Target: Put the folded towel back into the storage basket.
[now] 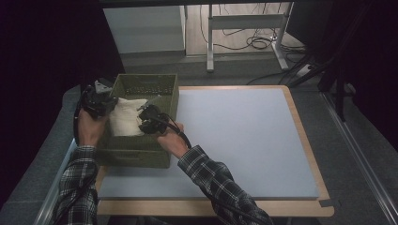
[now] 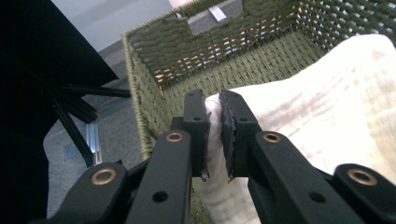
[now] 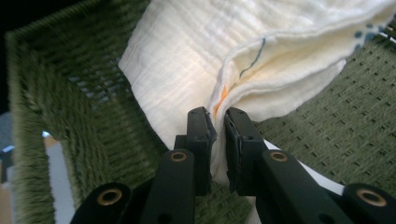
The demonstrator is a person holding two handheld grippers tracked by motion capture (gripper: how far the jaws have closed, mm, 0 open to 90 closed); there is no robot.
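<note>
A folded cream cloth [image 1: 126,117] hangs inside a green woven basket [image 1: 170,89] at the table's left edge. My left gripper [image 1: 104,104] pinches the cloth's left edge; in the left gripper view its black jaws [image 2: 213,122] clamp a fold of the cloth [image 2: 327,107] above the basket's floor [image 2: 261,65]. On the cloth's right edge my right gripper [image 1: 146,118] is shut too. The right gripper view has its jaws [image 3: 215,130] closed on the layered edge of the cloth [image 3: 196,56], with the basket's weave [image 3: 327,135] beneath.
The basket sits on a pale blue mat [image 1: 244,136] over a wooden tabletop [image 1: 305,140]. A white metal stand [image 1: 244,21] and cables [image 1: 256,42] lie on the floor beyond the table. Dark curtains close in both sides.
</note>
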